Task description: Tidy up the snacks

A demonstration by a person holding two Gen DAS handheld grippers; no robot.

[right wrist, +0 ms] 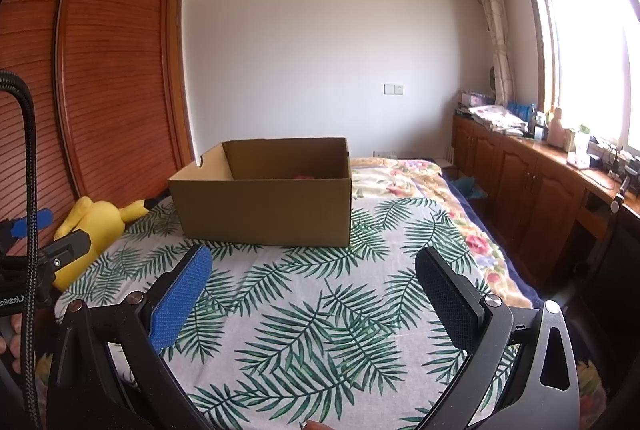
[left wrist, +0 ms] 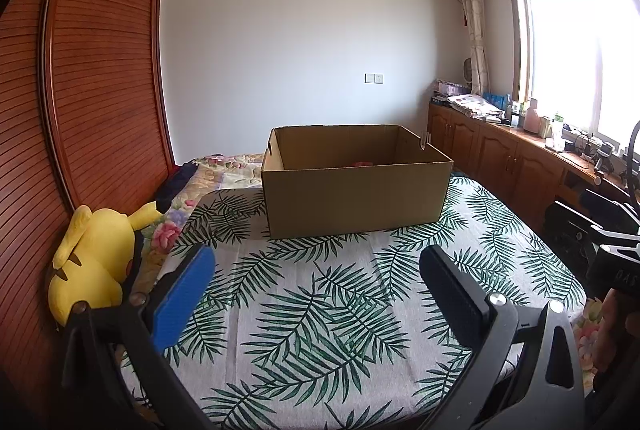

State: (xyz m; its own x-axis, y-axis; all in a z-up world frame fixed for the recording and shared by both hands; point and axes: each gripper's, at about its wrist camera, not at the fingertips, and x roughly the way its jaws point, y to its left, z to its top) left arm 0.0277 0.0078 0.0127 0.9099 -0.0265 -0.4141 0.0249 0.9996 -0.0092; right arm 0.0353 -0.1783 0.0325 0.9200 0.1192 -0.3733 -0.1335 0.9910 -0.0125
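Here the cardboard box (left wrist: 356, 186) stands open on the leaf-print cloth (left wrist: 320, 310), and something red (left wrist: 362, 163) lies inside it, too hidden to name. In front of the box, the left gripper (left wrist: 318, 262) and the right gripper (right wrist: 312, 262) both hover with fingers spread wide, holding nothing. Left of the box lies a yellow plush toy (left wrist: 96, 258).

Both wrist views low over bed, facing forward, sharing cardboard box (left wrist: 356, 182) ahead.

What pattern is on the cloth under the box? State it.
Green palm-leaf print on the white cloth, clearest in the right wrist view.
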